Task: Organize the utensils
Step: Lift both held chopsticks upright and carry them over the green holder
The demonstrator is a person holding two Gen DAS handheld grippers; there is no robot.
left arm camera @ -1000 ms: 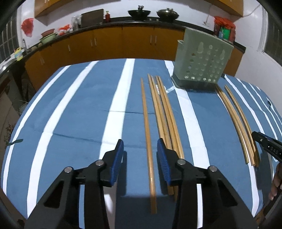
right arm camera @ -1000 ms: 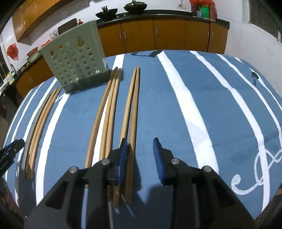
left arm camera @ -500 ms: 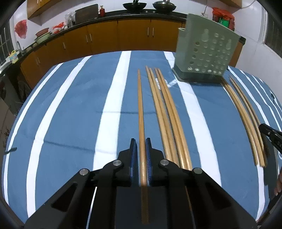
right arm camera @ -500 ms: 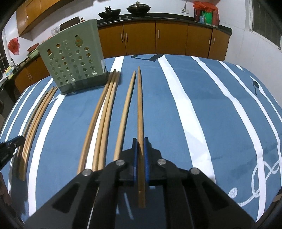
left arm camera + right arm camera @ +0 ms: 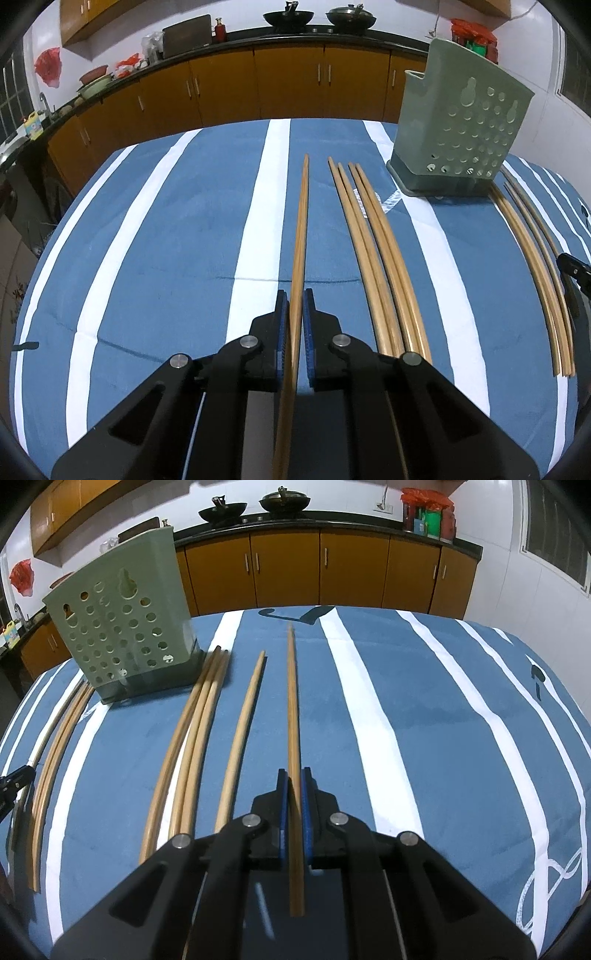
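Note:
In the left wrist view, my left gripper (image 5: 293,297) is shut on a long wooden chopstick (image 5: 301,221) that runs straight away from me over the blue striped cloth (image 5: 166,240). In the right wrist view, my right gripper (image 5: 293,775) is shut on another chopstick (image 5: 292,701), which points toward the far table edge. The green perforated utensil holder (image 5: 461,136) (image 5: 122,635) stands upright at the back. Loose chopsticks (image 5: 373,251) (image 5: 195,731) lie between the two held ones, with a single chopstick (image 5: 243,731) beside my right gripper.
More chopsticks (image 5: 532,254) (image 5: 55,746) lie on the holder's other side. Each gripper's tip shows at the edge of the other's view. Behind the table, brown cabinets (image 5: 288,85) run under a dark counter that carries woks and bags.
Both grippers stood open around a chopstick a second ago and have since shut on them. The right one's chopstick now sits apart from its former neighbour.

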